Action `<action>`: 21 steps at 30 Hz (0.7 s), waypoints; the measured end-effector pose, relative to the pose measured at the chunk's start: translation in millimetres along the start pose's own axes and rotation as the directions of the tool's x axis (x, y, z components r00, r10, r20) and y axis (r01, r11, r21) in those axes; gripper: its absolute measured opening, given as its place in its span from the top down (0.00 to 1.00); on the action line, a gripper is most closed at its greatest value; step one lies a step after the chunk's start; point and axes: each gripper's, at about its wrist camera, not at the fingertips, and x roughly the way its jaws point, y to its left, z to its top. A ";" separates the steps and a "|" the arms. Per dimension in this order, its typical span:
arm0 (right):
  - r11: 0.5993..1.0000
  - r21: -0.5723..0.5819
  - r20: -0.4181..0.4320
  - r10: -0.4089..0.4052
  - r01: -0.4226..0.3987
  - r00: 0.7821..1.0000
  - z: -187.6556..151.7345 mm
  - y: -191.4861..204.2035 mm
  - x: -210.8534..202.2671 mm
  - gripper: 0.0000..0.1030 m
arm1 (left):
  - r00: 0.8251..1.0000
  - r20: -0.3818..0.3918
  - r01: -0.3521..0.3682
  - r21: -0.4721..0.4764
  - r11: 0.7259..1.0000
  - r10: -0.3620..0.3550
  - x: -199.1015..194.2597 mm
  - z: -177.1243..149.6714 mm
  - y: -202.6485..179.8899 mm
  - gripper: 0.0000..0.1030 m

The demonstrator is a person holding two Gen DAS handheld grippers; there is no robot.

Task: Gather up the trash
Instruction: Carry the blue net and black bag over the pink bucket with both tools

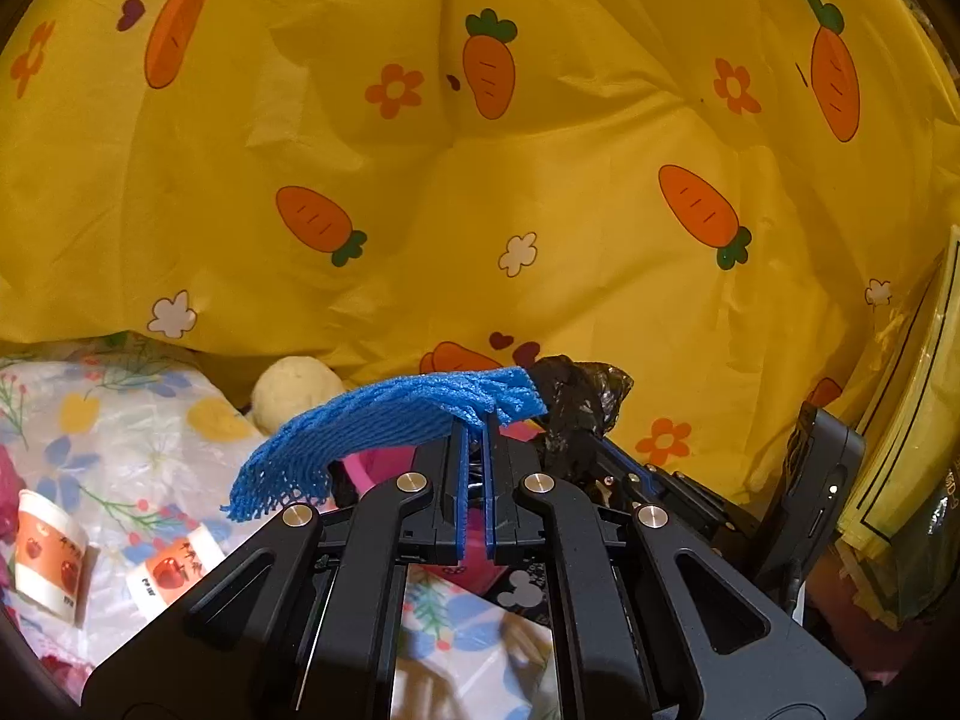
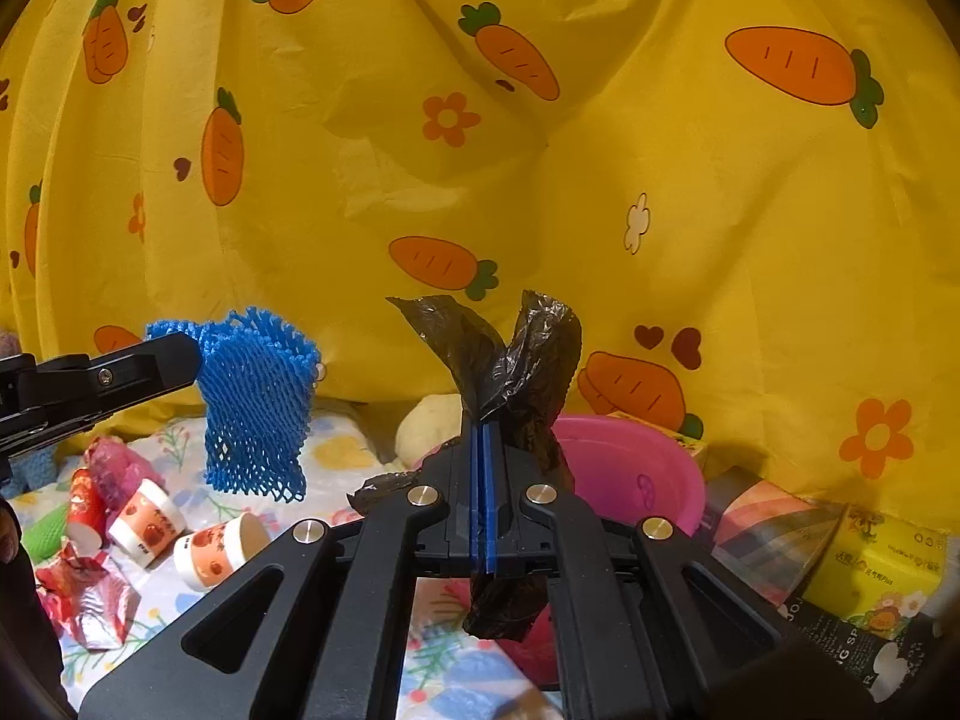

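We note first the yellow carrot-print sheet (image 1: 540, 192) filling the background of both views, hanging in folds behind the surface (image 2: 336, 456), which is covered in a floral plastic cloth.

Left gripper (image 1: 475, 429): jaws pressed together on one edge of a blue foam net (image 1: 372, 426). The net hangs clear of the surface and drapes down to the left of the jaws. From the right wrist view the gripper reaches in from the left edge, roughly level, with the net dangling from its tip.

Right gripper (image 2: 483, 429): jaws clamped on a black plastic bag (image 2: 528, 360). Two crumpled flaps stand above the jaws and a further length hangs below them. The gripper points slightly downward toward the sheet, just beside the left one.

A pink basin (image 2: 636, 474) sits just behind and right of the right jaws.

Loose trash lies on the surface at lower left, well apart from both jaws: paper cups with apple print (image 2: 219, 552) on their sides and a crumpled red wrapper (image 2: 90, 600).
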 end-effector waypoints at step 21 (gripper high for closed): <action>0.996 0.046 -0.116 -0.066 0.072 0.991 -10.5 -51.1 70.0 0.98 | 0.975 -0.154 0.154 -0.063 0.986 -0.162 135.2 -12.5 4.8 0.97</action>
